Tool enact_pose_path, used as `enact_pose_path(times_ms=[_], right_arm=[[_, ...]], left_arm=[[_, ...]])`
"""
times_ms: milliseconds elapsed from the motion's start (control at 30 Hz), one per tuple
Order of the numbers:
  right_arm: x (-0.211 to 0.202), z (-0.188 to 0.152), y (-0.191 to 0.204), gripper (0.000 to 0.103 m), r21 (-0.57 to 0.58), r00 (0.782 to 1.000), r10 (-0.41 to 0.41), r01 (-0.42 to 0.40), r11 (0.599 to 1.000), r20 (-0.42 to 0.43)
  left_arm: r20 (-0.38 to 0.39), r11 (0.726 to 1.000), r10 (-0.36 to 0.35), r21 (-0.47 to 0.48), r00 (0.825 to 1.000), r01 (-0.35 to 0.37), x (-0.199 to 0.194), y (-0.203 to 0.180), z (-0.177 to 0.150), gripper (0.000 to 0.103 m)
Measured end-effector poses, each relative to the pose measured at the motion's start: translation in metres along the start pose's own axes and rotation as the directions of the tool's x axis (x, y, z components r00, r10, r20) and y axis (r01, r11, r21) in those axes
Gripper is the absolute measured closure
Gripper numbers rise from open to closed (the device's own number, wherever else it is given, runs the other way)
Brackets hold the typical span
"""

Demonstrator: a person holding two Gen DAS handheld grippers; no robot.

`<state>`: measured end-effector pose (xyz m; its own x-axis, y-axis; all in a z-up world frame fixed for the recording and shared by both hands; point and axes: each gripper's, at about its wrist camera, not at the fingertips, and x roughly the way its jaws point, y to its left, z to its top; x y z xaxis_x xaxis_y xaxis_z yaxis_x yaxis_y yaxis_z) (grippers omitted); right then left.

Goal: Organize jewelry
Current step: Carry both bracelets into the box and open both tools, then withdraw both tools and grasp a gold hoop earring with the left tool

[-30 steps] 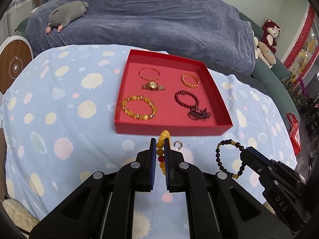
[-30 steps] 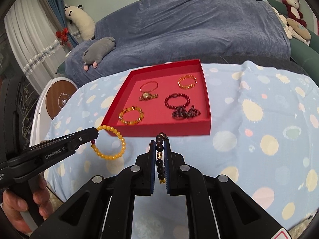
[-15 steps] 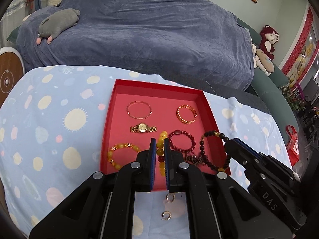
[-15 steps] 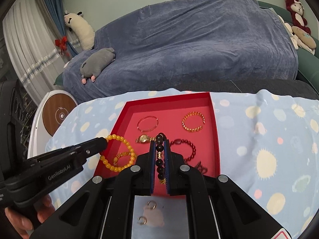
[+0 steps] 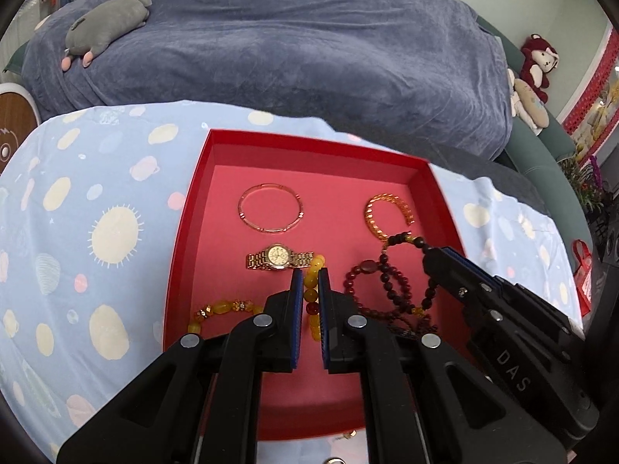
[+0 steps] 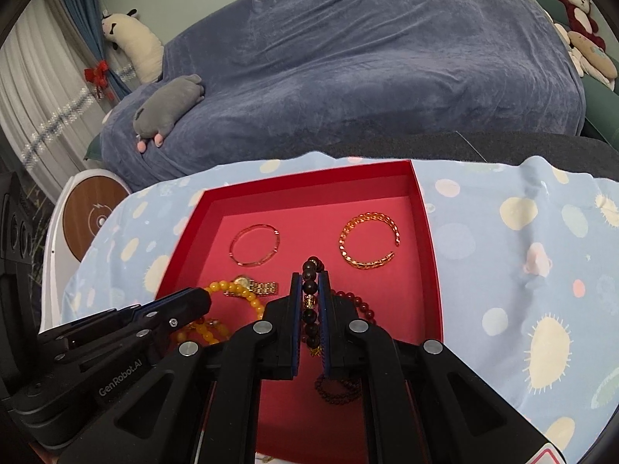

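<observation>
A red tray (image 5: pixel 309 149) (image 6: pixel 321 183) sits on the blue spotted tablecloth. My left gripper (image 5: pixel 309 282) is shut on a yellow bead bracelet (image 5: pixel 312 270) and holds it over the tray's middle; the bracelet also shows in the right wrist view (image 6: pixel 247 295). My right gripper (image 6: pixel 310 284) is shut on a dark bead bracelet (image 6: pixel 309 290) and holds it over the tray's right half; it also shows in the left wrist view (image 5: pixel 402 237). In the tray lie a thin gold bangle (image 5: pixel 271 208), a gold cuff (image 5: pixel 387 212), a gold watch (image 5: pixel 278 257), an amber bracelet (image 5: pixel 220 311) and a dark red bracelet (image 5: pixel 367 282).
Small rings (image 5: pixel 344 435) lie on the cloth just before the tray's near wall. A sofa under a blue cover (image 5: pixel 290 38) stands behind the table, with a grey plush toy (image 5: pixel 108 19). A round white and wood stool (image 6: pixel 93 208) stands at the left.
Both grippers moved forward with their bracelets, from above the cloth in front of the tray to over the tray itself. The tray now looks larger and closer.
</observation>
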<state>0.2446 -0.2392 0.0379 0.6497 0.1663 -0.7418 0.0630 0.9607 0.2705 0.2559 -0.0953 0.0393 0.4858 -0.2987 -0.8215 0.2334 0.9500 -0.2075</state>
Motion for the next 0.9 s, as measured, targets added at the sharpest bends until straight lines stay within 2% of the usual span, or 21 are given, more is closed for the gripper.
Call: enact_pose_path(times_ms=[133, 233, 300, 333, 367, 400, 600, 900], right_arm=[[0.007, 0.0, -0.006, 0.095, 0.004, 0.999, -0.041, 0.041, 0.999, -0.01], [0.002, 0.002, -0.008, 0.082, -0.005, 0.995, -0.097, 0.097, 0.995, 0.02], [-0.006, 0.002, -0.009, 0.073, -0.011, 0.992, -0.115, 0.115, 0.993, 0.043], [-0.012, 0.002, -0.009, 0.07, -0.009, 0.992, -0.112, 0.113, 0.994, 0.054], [-0.017, 0.0, -0.01, 0.07, -0.007, 0.992, -0.107, 0.108, 0.994, 0.061], [-0.024, -0.002, -0.01, 0.07, -0.01, 0.992, -0.102, 0.103, 0.995, 0.069], [-0.054, -0.021, -0.01, 0.07, -0.021, 0.993, -0.082, 0.084, 0.996, 0.084], [-0.077, -0.067, -0.005, 0.07, -0.013, 0.996, -0.076, 0.077, 0.997, 0.034]], left_arm=[[-0.014, 1.0, 0.016, -0.004, 1.0, -0.016, 0.008, 0.003, 0.0, 0.095], [0.009, 0.999, 0.033, -0.015, 0.999, -0.032, 0.006, 0.004, 0.0, 0.093], [0.017, 0.999, 0.042, -0.017, 0.999, -0.042, 0.004, 0.005, -0.001, 0.08], [0.024, 0.998, 0.054, -0.023, 0.998, -0.053, 0.002, 0.005, -0.002, 0.067], [0.035, 0.998, 0.063, -0.032, 0.997, -0.062, -0.002, 0.007, -0.004, 0.06], [0.042, 0.997, 0.071, -0.039, 0.997, -0.069, -0.004, 0.008, -0.004, 0.058], [0.038, 0.996, 0.074, -0.055, 0.996, -0.072, -0.022, 0.016, -0.02, 0.057], [0.023, 0.996, 0.069, -0.053, 0.997, -0.068, -0.052, 0.015, -0.062, 0.057]])
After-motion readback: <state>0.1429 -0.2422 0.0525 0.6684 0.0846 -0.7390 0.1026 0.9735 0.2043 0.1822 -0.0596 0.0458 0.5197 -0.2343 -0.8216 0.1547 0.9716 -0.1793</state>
